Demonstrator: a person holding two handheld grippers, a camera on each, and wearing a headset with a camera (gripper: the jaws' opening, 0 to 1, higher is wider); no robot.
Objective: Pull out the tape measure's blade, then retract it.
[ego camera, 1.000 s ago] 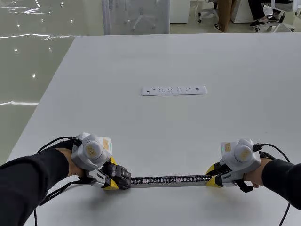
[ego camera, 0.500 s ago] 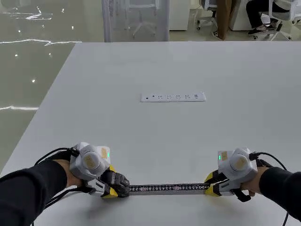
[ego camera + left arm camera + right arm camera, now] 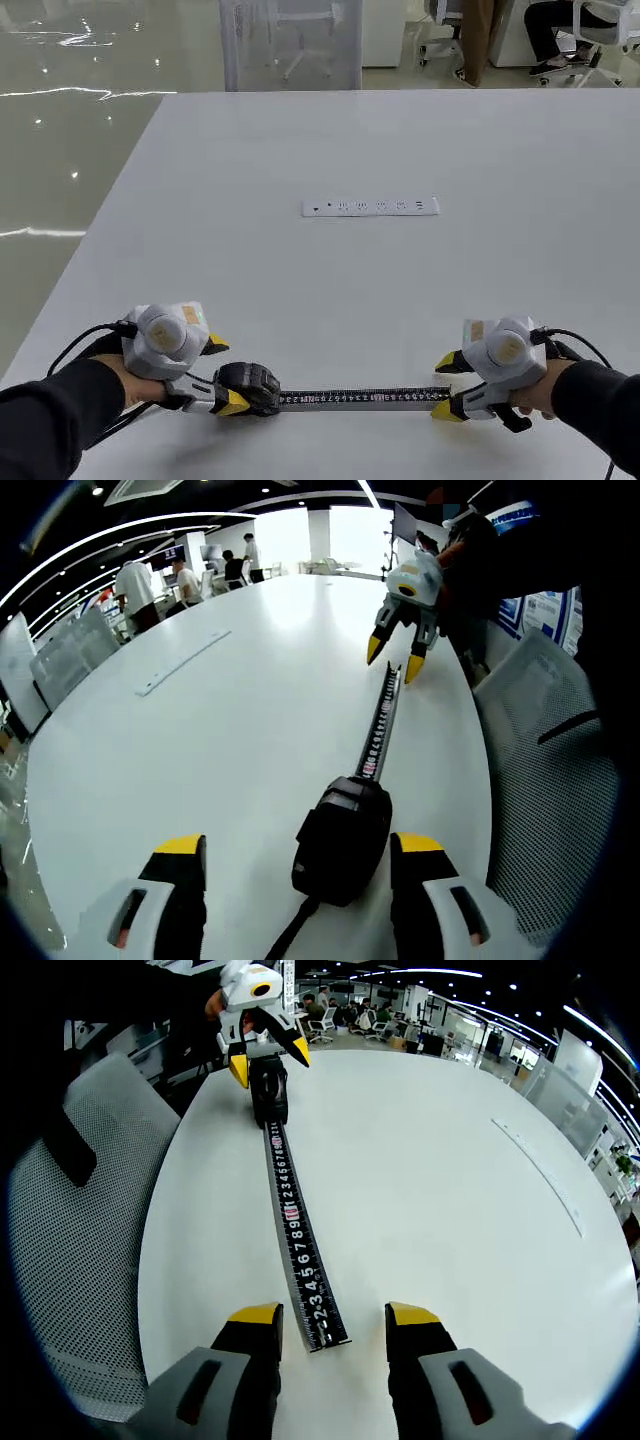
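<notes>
My head camera looks down across the table. Both gripper cameras, set low, face each other along the blade.

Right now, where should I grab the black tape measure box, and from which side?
Grip the tape measure case by its two side faces, coming from its back end, opposite where the blade comes out. The left hand-held gripper is lined up that way, with its jaws open on either side of the case. That probably leaves the blade free to slide.

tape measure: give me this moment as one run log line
phase: blade out, flat on table | left claw: open, astride case | right claw: open, astride blade tip | next: likely retract
</notes>
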